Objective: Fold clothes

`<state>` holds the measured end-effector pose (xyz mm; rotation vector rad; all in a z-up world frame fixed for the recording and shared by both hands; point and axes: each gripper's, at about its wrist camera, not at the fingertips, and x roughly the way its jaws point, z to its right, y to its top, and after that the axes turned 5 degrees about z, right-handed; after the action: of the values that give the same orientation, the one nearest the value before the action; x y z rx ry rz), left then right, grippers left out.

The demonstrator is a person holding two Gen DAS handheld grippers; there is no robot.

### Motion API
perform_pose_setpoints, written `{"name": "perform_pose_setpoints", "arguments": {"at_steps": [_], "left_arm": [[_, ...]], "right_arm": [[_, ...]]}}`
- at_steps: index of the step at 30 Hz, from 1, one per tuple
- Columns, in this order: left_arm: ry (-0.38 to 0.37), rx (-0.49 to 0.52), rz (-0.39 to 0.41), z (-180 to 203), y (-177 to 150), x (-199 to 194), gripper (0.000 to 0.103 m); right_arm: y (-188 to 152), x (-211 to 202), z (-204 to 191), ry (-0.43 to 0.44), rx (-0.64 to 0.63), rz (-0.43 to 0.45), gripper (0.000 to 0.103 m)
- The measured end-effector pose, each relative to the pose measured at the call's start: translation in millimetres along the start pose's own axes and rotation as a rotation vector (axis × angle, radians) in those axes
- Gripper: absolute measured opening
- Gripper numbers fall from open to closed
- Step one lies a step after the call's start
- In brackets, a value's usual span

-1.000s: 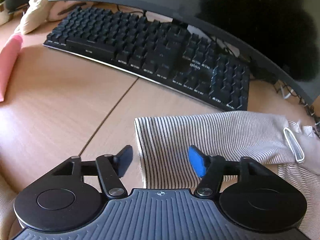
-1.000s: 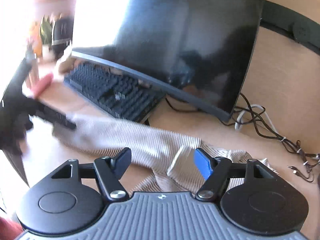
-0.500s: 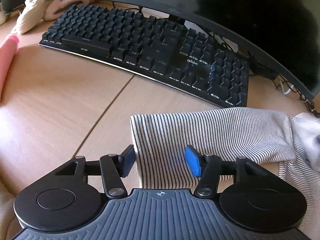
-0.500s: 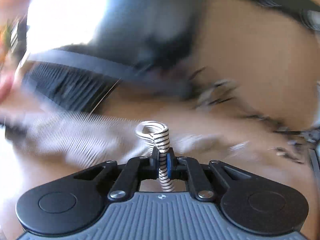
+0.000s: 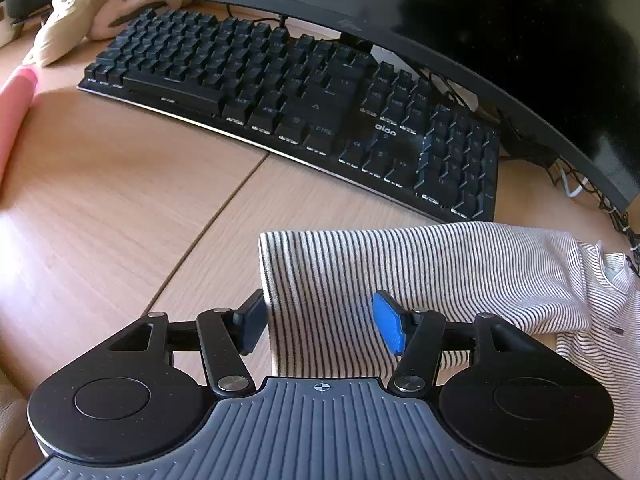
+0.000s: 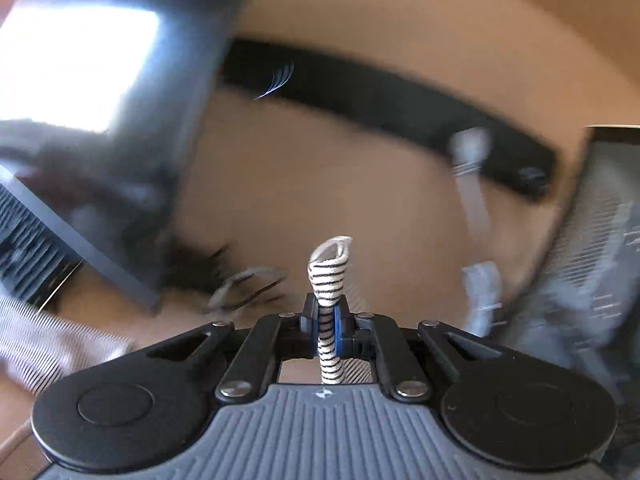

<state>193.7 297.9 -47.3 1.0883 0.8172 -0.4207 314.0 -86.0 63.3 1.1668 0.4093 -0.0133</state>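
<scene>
The right gripper (image 6: 327, 320) is pinching a bunched fold of the striped shirt (image 5: 420, 276), its jaws clamped tight on the cloth, probably to draw that end taut. The left gripper (image 5: 320, 324) is straddling the shirt's folded end with jaws half apart, pads not pressing. Beyond it, the shirt is lying on the desk (image 5: 120, 200) before a keyboard (image 5: 288, 108).

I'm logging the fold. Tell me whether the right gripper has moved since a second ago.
Yes. The right gripper, shut on the striped garment, swung rightward: the monitor slid from centre to the view's left edge.
</scene>
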Motion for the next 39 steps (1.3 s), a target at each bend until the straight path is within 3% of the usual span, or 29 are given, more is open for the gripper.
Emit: {"name": "perform_pose_setpoints", "arguments": {"at_steps": [6,9,12,14,16,20,25,29,32,33,35,36,39], "left_arm": [[0.007,0.022,-0.001,1.7,0.1,-3.0,0.056],[0.013,0.033,-0.006,2.2,-0.2,-1.2,0.054],[0.02,0.05,-0.002,4.2,-0.6,0.7,0.053],[0.026,0.061,0.003,4.7,-0.3,1.0,0.04],[0.038,0.068,0.011,3.7,1.4,1.0,0.01],[0.0,0.034,0.045,-0.8,12.1,-12.6,0.006],[-0.061,0.044,0.111,11.1,31.6,-48.3,0.005],[-0.16,0.016,0.128,22.2,48.0,-79.3,0.005],[-0.253,0.01,0.147,39.5,57.8,-99.2,0.005],[-0.285,0.011,0.153,46.4,60.9,-105.2,0.005],[-0.365,0.011,0.153,64.5,65.6,-112.5,0.005],[-0.393,0.022,0.157,74.0,67.3,-115.0,0.005],[-0.467,0.079,0.199,106.6,69.6,-122.5,0.01]], "right_arm": [[-30.7,31.6,-93.7,0.154,-0.096,-0.102,0.007],[-37.5,36.8,-120.4,0.242,-0.096,-0.139,0.008],[-42.5,32.6,-133.5,0.325,-0.068,-0.164,0.022],[-39.8,24.0,-137.6,0.369,-0.045,-0.159,0.026],[-37.1,13.1,-140.4,0.406,-0.038,-0.148,0.033],[-27.5,-13.6,-168.0,0.527,-0.121,-0.083,0.042],[-5.0,-44.1,-226.1,0.67,-0.215,0.081,0.055],[15.2,-56.4,-253.3,0.699,-0.197,0.188,0.056],[24.1,-59.7,-266.2,0.664,-0.198,0.244,0.059],[24.8,-58.6,-267.9,0.647,-0.201,0.255,0.058],[25.8,-55.3,-264.0,0.609,-0.197,0.265,0.029],[27.5,-52.4,-255.9,0.584,-0.176,0.262,0.007],[34.9,-41.5,-214.3,0.506,-0.062,0.237,0.007]]}}
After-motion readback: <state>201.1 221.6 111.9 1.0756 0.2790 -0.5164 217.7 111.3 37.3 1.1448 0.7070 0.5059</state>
